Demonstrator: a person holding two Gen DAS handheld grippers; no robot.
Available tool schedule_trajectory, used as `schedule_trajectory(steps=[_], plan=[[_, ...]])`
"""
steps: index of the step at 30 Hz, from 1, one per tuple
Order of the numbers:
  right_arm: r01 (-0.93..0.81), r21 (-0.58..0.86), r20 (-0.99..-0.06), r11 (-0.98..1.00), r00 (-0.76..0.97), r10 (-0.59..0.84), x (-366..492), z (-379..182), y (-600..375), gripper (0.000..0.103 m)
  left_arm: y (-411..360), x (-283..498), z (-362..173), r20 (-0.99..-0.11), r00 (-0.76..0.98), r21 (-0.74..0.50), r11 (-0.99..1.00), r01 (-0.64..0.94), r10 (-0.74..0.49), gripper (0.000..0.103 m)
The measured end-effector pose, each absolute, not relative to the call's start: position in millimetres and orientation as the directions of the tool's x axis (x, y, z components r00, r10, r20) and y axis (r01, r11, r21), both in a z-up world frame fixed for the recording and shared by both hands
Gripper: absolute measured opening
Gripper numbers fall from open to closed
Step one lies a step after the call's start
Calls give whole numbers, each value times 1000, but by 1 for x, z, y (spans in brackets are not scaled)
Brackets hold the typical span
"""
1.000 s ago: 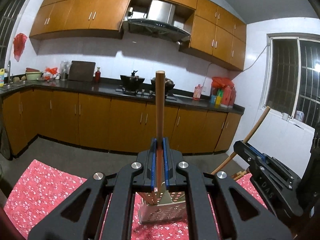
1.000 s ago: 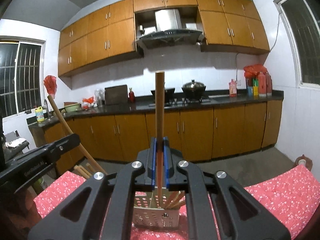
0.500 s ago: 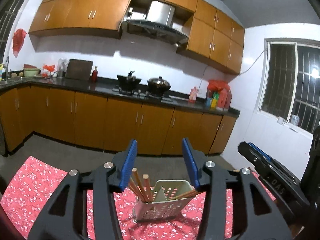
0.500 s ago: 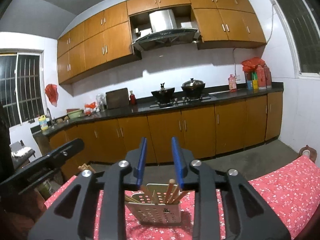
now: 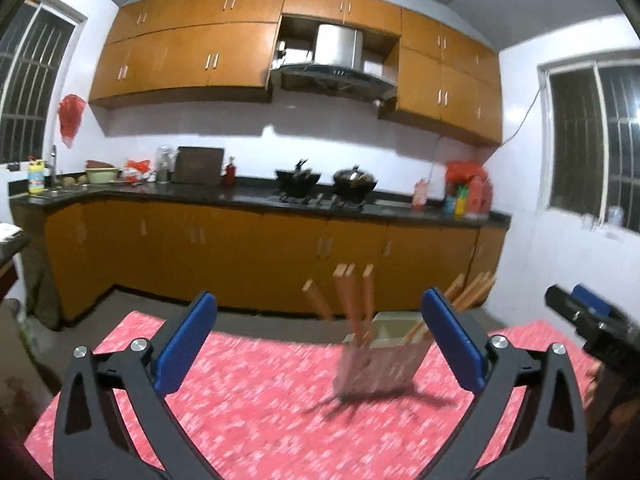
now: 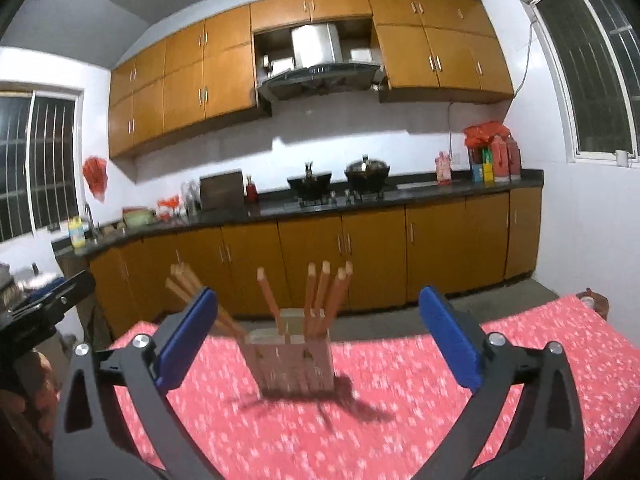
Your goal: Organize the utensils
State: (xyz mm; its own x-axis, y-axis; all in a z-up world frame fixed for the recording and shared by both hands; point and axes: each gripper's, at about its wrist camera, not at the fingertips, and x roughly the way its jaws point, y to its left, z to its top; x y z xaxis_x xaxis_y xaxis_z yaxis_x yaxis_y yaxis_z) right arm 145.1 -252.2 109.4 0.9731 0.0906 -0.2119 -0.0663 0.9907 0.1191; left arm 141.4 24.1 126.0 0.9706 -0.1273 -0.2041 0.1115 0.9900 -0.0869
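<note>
A pale perforated utensil holder point(image 5: 380, 364) point(image 6: 294, 360) stands on the red flowered tablecloth point(image 5: 260, 400) point(image 6: 400, 380). Several wooden chopsticks point(image 5: 352, 300) point(image 6: 320, 296) stick up out of it, some leaning outward. My left gripper point(image 5: 320, 344) has its jaws opening wide, with nothing between its blue pads; the holder lies ahead and to the right. My right gripper point(image 6: 318, 340) is also opening wide and holds nothing; the holder stands a little beyond it, just left of centre. Each gripper shows at the edge of the other's view: the right gripper point(image 5: 592, 320), the left gripper point(image 6: 44, 304).
Beyond the table's far edge is bare floor, then a run of orange-brown cabinets point(image 5: 260, 248) under a dark counter with two pots point(image 6: 340, 178), bottles and a cutting board. Barred windows point(image 5: 596, 144) flank the room.
Both grippers were shut on upright chopsticks over the holder; they let go, opened wide and drew back. The chopsticks now stand in the holder, which looks farther away.
</note>
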Motion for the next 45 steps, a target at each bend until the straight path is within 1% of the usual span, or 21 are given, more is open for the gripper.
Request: schedule_trajectory(steps=[4,7,10,13,18,24,32,45], plan=[[-62,121,-275,991,957,94,133,90,-247,99,28,121,99,-252,964,-58,996,67,-79,101],[-56,105,-299,993,950,85,118,73,-239,99,30,105,81,-276,960,-37,999,35,-44,101],[-39,56,-310,998,949,55,101,55,-230,99,31,92,67,-288,958,-6,1000,9,-10,101],[-31,40,-329,999,943,43,89,41,-227,99,29,81,57,-296,955,14,1000,9,-4,101],[-28,56,-360,998,932,46,73,22,-225,99,28,66,42,-317,948,31,1000,6,4,101],[-24,19,-363,1000,931,29,58,10,-221,99,25,58,32,-336,942,37,999,12,1,101],[-18,25,-398,1000,917,26,54,-3,-219,99,20,50,23,-338,941,54,998,21,-2,101],[4,19,-402,1000,916,5,55,-5,-223,99,19,47,13,-339,941,51,998,23,-4,101]])
